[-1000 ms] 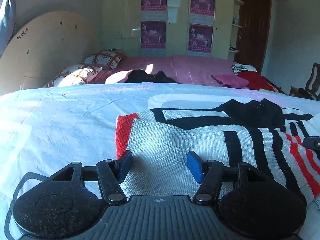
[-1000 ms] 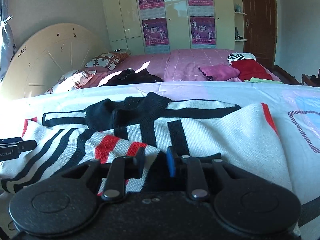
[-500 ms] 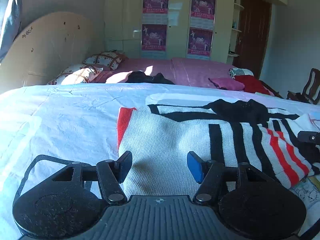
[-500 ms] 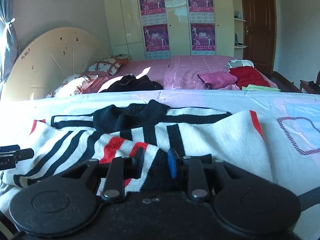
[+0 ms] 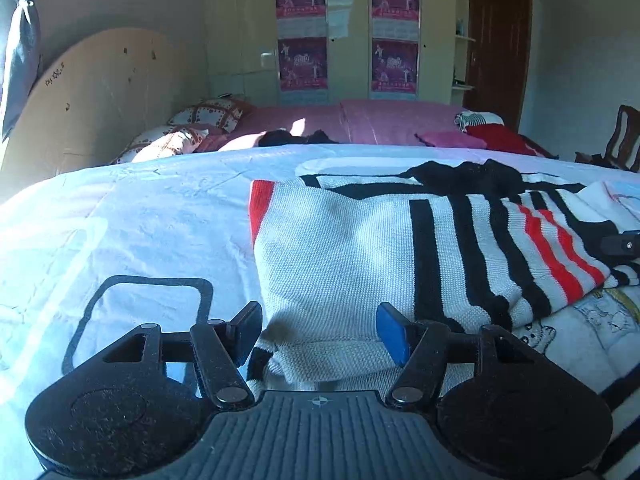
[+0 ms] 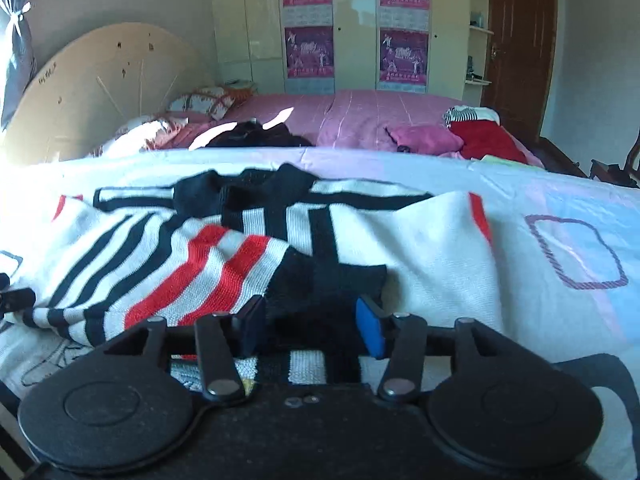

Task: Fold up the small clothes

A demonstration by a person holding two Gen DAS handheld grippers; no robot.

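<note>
Jaws on both units stand spread apart with nothing clamped between them. On the left gripper (image 5: 318, 330), the gap frames the near white edge of the striped sweater (image 5: 360, 256), and knit fabric lies between the two fingers without visible pinching. On the right gripper (image 6: 310, 326), the gap frames a black cuff section of the same garment, which sits between the black pad and the blue pad; whether either pad touches the fabric cannot be determined. The striped sweater (image 6: 248, 256) lies spread on the bed (image 5: 140, 220), on a pale sheet printed with outlined shapes. Its body is white knit with black bars and a red band at each side edge. One sleeve, striped black, white and red, is folded diagonally across the body toward the near edge. The black collar (image 6: 244, 190) lies at the far side of the garment, bunched and slightly raised. The tip of the right unit shows at the right edge of the left wrist view, just beside the sleeve end. Beyond the working surface stands a second bed with a pink cover (image 6: 360, 116), carrying a dark garment (image 6: 256, 136), a pink item (image 6: 426, 138) and a red item (image 6: 488, 142). A wardrobe with posters (image 6: 308, 20) fills the back wall.
</note>
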